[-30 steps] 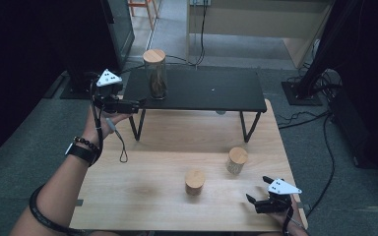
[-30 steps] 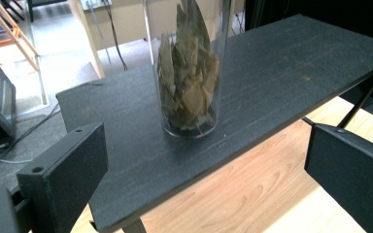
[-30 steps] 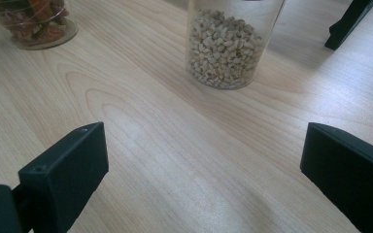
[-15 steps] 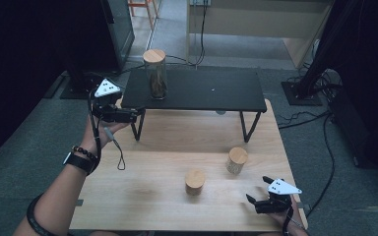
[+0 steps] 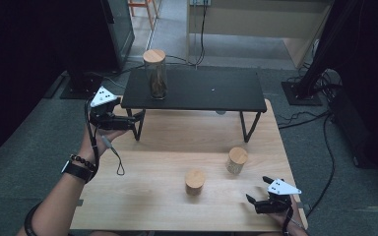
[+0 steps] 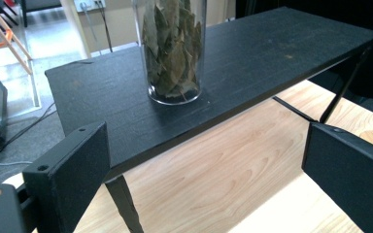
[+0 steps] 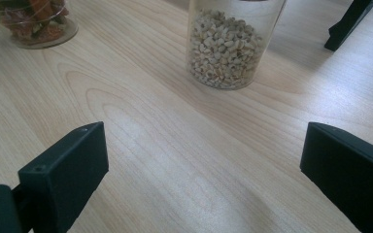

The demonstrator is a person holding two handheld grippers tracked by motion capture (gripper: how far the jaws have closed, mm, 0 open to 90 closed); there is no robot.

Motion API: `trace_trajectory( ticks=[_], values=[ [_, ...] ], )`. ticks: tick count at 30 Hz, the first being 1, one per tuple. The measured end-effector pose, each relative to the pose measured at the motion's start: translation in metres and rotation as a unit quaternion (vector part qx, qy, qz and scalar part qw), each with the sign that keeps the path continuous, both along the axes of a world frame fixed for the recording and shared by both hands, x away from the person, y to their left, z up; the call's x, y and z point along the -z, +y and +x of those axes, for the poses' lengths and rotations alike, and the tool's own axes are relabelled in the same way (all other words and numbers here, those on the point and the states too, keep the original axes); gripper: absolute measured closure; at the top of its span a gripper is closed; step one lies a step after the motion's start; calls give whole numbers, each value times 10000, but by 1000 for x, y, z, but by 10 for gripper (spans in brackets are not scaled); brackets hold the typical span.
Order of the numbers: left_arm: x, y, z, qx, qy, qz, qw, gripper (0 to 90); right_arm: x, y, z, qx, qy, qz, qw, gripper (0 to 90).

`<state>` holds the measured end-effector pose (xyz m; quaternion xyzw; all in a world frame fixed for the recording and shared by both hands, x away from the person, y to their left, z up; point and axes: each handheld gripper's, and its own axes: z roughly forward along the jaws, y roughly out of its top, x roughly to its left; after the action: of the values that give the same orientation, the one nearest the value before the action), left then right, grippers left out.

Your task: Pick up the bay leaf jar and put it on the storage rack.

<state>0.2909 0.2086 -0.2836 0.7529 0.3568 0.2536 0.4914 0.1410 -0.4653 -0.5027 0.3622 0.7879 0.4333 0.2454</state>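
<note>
Since the earlier frames, the left gripper (image 5: 137, 117) has been drawn back and lowered from beside the tall jar (image 5: 155, 73) to the near left corner of the black shelf (image 5: 211, 91); its jaws have just been closing a little, yet they are seen wide apart in the left gripper view, with nothing between them. The right gripper (image 5: 256, 194) has been kept at the near right of the wooden table (image 5: 142, 206), jaws spread and empty.

The tall jar of dried leaves is stood upright on the left part of the shelf, apart from the left gripper, so one placement is judged to be done. Two shorter jars are left on the table: the jar of pale grains (image 5: 236, 160) right of centre and the jar with reddish contents (image 5: 195, 181) just nearer and to its left; neither is touched.

Open wood is offered between the right gripper and both jars. The shelf's right part is bare. The shelf's near edge and its legs (image 5: 246, 129) are to be cleared in any lift, and the tall jar stands near the shelf's left end.
</note>
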Motion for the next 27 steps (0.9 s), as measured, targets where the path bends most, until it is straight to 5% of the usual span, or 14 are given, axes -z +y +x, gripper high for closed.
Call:
trace_trajectory(
  ticks=[27],
  values=[
    [49,15,-11,588,137,-4,9982,0,0,0,0,-2,5,-16,10000,31]
  ],
)
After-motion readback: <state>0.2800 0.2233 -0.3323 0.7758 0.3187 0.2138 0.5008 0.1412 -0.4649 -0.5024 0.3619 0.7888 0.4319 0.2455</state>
